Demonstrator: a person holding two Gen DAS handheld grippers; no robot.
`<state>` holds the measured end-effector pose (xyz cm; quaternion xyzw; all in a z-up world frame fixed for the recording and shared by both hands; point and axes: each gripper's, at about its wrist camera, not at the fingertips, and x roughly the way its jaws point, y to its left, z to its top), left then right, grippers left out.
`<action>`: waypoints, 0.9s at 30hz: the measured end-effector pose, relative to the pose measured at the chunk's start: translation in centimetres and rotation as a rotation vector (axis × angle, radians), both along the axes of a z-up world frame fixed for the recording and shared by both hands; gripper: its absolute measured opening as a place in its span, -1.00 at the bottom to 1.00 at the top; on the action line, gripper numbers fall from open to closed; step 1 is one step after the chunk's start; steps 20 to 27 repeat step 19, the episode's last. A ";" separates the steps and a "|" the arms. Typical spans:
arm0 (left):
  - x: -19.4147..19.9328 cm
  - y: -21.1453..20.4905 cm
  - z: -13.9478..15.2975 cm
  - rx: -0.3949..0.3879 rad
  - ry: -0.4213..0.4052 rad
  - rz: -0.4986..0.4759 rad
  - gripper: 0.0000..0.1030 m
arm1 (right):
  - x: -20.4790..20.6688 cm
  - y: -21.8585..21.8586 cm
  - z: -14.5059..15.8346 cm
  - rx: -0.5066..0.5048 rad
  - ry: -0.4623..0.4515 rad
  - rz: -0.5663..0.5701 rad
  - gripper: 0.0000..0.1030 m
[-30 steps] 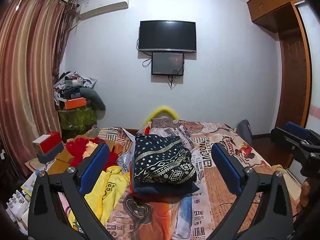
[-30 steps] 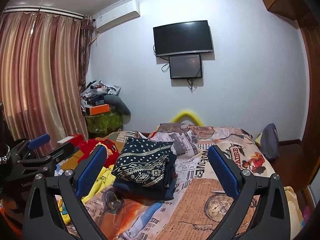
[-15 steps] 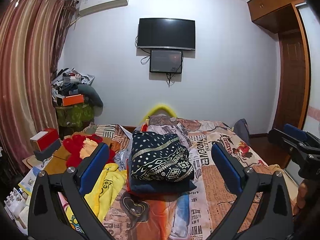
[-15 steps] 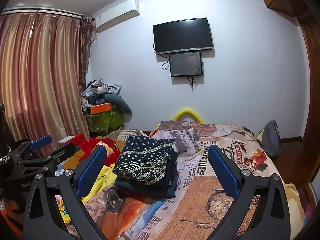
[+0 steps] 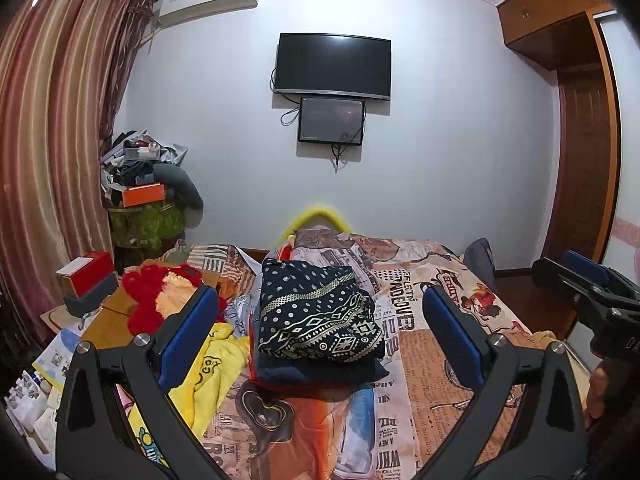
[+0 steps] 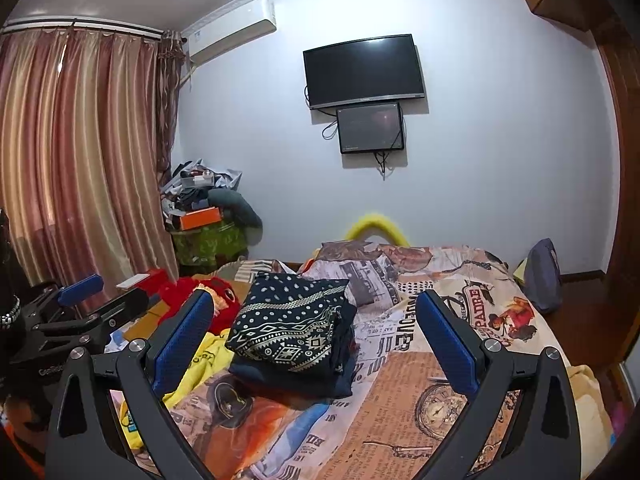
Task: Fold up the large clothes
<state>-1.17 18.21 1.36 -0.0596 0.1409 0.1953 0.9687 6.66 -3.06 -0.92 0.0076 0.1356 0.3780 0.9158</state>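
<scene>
The folded clothes point(image 5: 316, 320) sit in a neat pile near the middle of the bed point(image 5: 440, 364), a little toward its left edge. The top piece is dark blue with white dots and diamond shapes, and a plain dark piece lies under it. It looks like this pile is done and was put there to stay out of the way.

Closest to us, the left gripper point(image 5: 320, 332) hangs over the near end of the bed with its blue pads wide apart and nothing between them. The right gripper point(image 6: 312, 332) is the same: spread wide and holding nothing. Both point at the pile but do not touch it.

Just left of the pile, a yellow garment point(image 5: 212, 364) lies rumpled at the bed's left edge. It is not folded, so it may be next. A red fluffy thing point(image 5: 148, 296) sits a bit farther back on that side.

On the far wall hangs a black TV point(image 5: 334, 65).
</scene>
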 end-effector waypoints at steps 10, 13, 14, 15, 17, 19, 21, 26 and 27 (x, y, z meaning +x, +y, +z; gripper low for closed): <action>-0.2 -0.2 0.1 0.010 0.000 -0.003 0.99 | 0.0 0.2 -0.1 0.007 0.005 0.012 0.95; -0.3 -0.3 0.2 0.011 -0.002 -0.006 0.99 | 0.0 0.3 -0.1 0.001 0.005 0.011 0.95; -0.3 -0.3 0.2 0.010 -0.002 -0.009 0.99 | 0.1 0.3 -0.1 0.001 0.005 0.011 0.95; -0.3 -0.3 0.2 0.007 -0.003 -0.013 0.99 | 0.1 0.3 -0.1 0.002 0.005 0.011 0.95; -0.3 -0.1 0.2 0.002 -0.001 -0.016 0.99 | 0.1 0.3 -0.1 0.002 0.005 0.011 0.95; -0.3 0.0 0.2 -0.001 0.001 -0.014 0.99 | 0.1 0.2 -0.1 0.001 0.006 0.011 0.95; -0.3 0.0 0.2 -0.001 0.001 -0.014 0.99 | 0.1 0.2 -0.1 0.001 0.006 0.011 0.95; -0.3 0.0 0.2 -0.001 0.001 -0.014 0.99 | 0.1 0.2 -0.1 0.001 0.006 0.011 0.95; -0.3 0.0 0.2 -0.001 0.001 -0.014 0.99 | 0.1 0.2 -0.1 0.001 0.006 0.011 0.95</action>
